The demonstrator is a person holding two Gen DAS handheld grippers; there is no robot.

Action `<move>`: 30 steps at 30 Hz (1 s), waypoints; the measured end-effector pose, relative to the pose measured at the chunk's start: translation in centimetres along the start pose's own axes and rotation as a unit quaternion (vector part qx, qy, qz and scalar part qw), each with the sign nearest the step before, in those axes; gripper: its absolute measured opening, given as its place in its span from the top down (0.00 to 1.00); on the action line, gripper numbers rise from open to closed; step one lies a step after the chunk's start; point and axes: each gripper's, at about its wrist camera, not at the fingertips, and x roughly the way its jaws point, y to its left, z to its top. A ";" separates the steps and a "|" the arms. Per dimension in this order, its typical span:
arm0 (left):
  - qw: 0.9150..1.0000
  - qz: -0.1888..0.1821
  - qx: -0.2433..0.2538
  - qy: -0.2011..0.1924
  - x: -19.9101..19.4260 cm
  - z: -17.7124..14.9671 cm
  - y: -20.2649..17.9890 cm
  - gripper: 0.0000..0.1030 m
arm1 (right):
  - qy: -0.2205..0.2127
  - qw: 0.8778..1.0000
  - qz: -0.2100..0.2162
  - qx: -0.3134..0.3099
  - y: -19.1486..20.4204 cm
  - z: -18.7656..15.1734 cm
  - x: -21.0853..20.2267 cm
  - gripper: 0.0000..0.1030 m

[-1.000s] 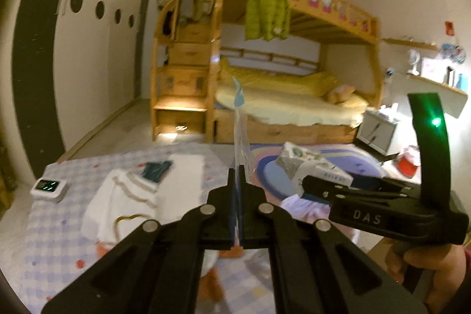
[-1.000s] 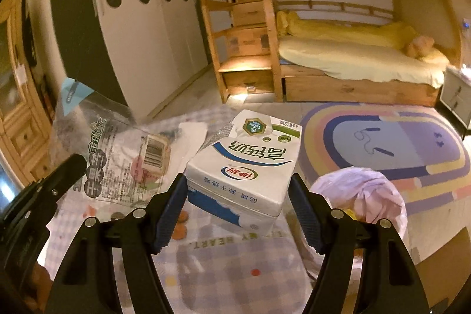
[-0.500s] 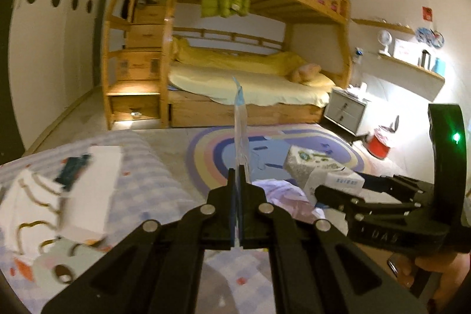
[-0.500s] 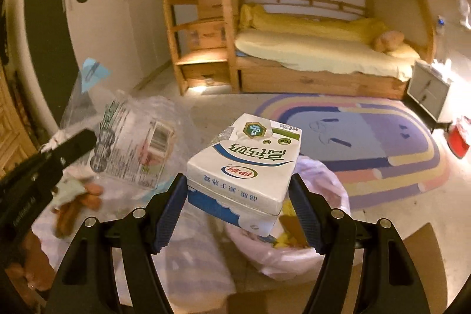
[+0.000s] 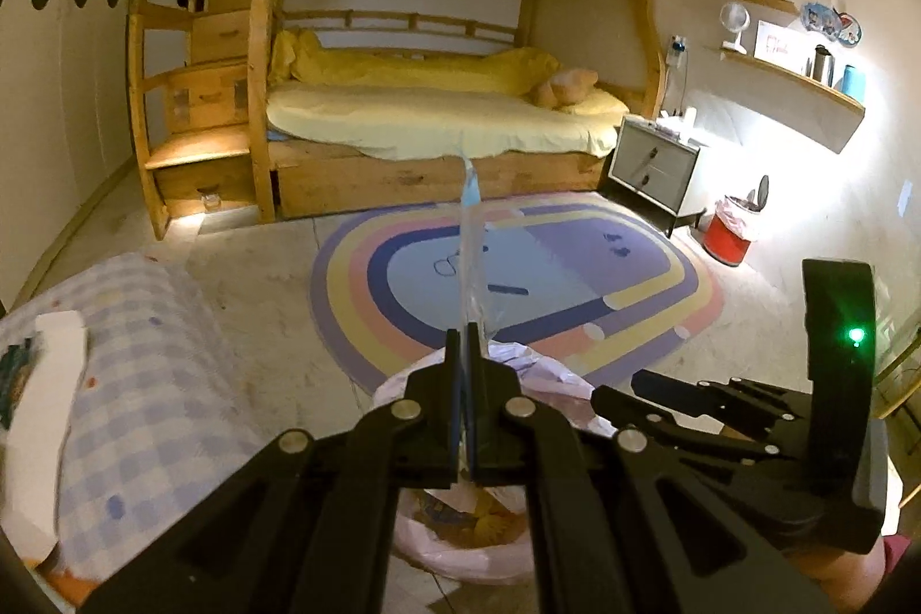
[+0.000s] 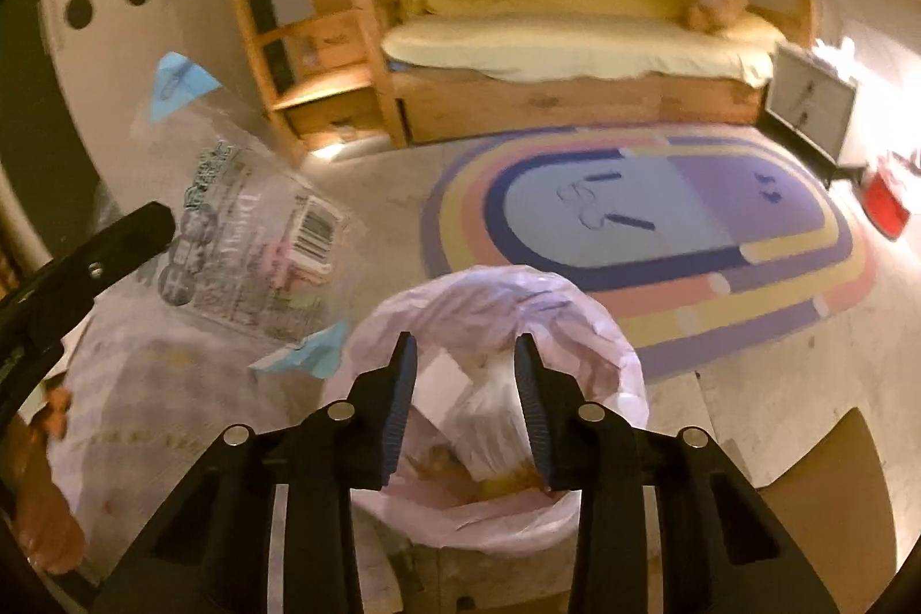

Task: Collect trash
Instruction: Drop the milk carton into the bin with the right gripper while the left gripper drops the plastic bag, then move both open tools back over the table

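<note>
My left gripper point(image 5: 466, 343) is shut on a clear plastic wrapper point(image 5: 469, 240), seen edge-on; the right wrist view shows the wrapper point(image 6: 253, 246) with printed label, barcode and blue corners. My right gripper point(image 6: 463, 384) is open and empty, right above a bin lined with a pink bag point(image 6: 610, 326). A blurred white carton point(image 6: 489, 418) is inside the bag, between my fingers in the picture. The bin point(image 5: 460, 550) also shows in the left wrist view below my left gripper, with the right gripper point(image 5: 639, 384) beside it.
A checked blanket point(image 5: 132, 384) with a white cloth lies at the left. A rainbow rug point(image 5: 575, 269) covers the floor ahead, before a wooden bunk bed point(image 5: 437, 119). A nightstand point(image 5: 653, 165) and a red bin point(image 5: 728, 234) stand at the right.
My right gripper opened and let go of the milk carton, which dropped into the pink-lined bin. Both grippers swung right, from over the blanket to over the bin.
</note>
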 end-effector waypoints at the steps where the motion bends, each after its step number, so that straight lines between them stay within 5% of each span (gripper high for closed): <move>1: 1.000 -0.002 -0.004 0.005 0.3 0.0 0.1 0.98 | -0.001 1.000 0.000 0.004 0.0 0.0 0.0 0.65; 3: 1.000 -0.011 -0.011 0.022 0.7 -0.3 0.4 0.77 | -0.008 1.000 -0.002 0.010 -0.3 -0.3 -0.6 0.65; 4: 1.000 -0.009 -0.015 0.024 0.7 -0.4 0.6 0.48 | -0.009 1.000 -0.002 0.013 -0.5 -0.4 -0.8 0.64; 5: 0.999 -0.010 -0.021 0.023 0.4 -0.6 0.9 0.37 | -0.009 1.000 -0.002 0.018 -0.7 -0.7 -1.1 0.64; 16: 0.998 0.053 -0.036 -0.006 -7.1 -1.8 3.0 0.36 | -0.036 0.999 0.016 0.036 -0.1 -1.2 -7.4 0.56; 30: 0.985 0.157 -0.053 -0.050 -21.1 -6.3 9.3 0.33 | -0.072 0.988 0.123 -0.065 13.2 0.0 -14.2 0.47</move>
